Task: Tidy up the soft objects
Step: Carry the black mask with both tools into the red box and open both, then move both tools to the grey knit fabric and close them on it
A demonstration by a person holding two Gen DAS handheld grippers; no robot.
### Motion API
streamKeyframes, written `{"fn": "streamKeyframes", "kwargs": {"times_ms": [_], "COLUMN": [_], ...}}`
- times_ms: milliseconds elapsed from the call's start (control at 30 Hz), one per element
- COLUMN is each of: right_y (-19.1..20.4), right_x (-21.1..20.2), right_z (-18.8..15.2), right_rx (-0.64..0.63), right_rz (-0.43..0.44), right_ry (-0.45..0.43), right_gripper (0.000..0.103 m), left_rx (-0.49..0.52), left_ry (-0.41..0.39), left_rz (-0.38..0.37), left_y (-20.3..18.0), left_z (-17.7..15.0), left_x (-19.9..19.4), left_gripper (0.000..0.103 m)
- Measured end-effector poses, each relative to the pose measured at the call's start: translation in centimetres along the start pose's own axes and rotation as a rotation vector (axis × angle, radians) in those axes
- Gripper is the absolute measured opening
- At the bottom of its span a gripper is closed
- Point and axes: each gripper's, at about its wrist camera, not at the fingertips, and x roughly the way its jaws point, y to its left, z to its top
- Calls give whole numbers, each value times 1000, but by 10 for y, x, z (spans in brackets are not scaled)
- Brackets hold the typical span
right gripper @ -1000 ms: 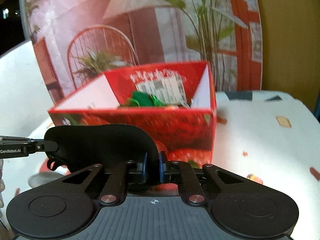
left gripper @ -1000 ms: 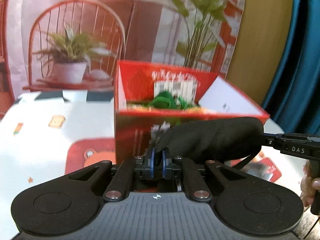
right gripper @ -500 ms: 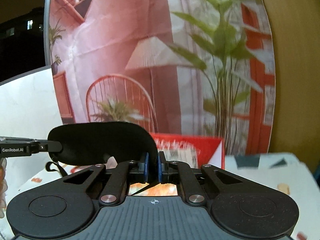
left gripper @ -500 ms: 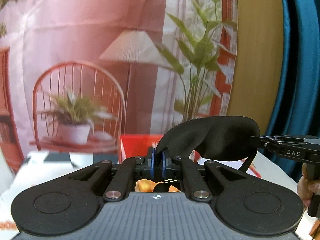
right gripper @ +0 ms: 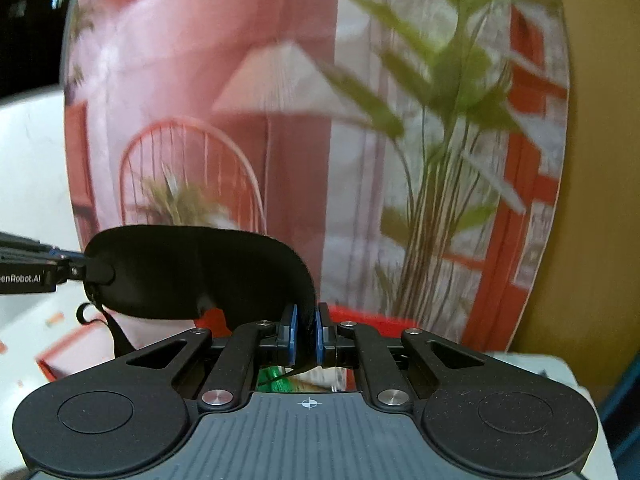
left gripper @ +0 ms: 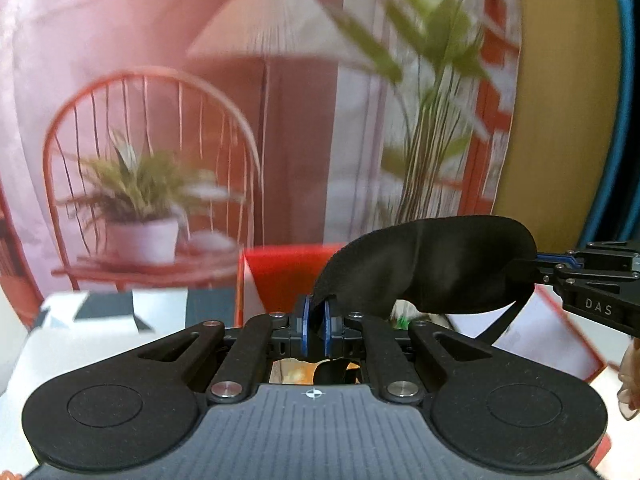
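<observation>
Backdrop now larger than the red box [left gripper: 288,276] — black eye mask [left gripper: 436,264] still pinched by left claw [left gripper: 315,320] and right claw [right gripper: 305,334].

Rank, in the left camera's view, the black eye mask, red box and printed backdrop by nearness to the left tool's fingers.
1. Black fabric eye mask: pinched by the left gripper, stretching right.
2. Red cardboard box: just behind, centre.
3. Printed chair-and-plant backdrop: farthest, behind everything.

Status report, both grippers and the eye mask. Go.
Left gripper shut on one end of black eye mask. Right gripper shut on the other end. Mask held stretched above open red box. Nothing between mask and box.
</observation>
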Motion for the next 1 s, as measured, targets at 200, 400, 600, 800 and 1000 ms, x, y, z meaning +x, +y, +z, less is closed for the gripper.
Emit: {"fn": "streamKeyframes", "kwargs": {"times_ms": [200,400,600,800,1000], "right_y": [-2,2,-5,-6,-1], "right_x": [26,30,14,-11,-40], "right_z": [-24,-33,-36,-42,-49], "right_rx": [9,-5,51,119,164], "right_rz": [-14,-75,-90,-62,-44], "right_ry": [126,166,133,84,24], "right_gripper": [9,20,39,50,55], "left_rx": [0,9,-12,-23,-28], "left_ry": [84,104,46,8,1], "left_rz": [-18,-21,-34,-39,-49], "left_y": [5,6,10,12,10], "left_z": [-14,-14,-10,-14,-30], "left_x": [20,23,3,-23,-52], "left_gripper": [10,41,66,71,73]}}
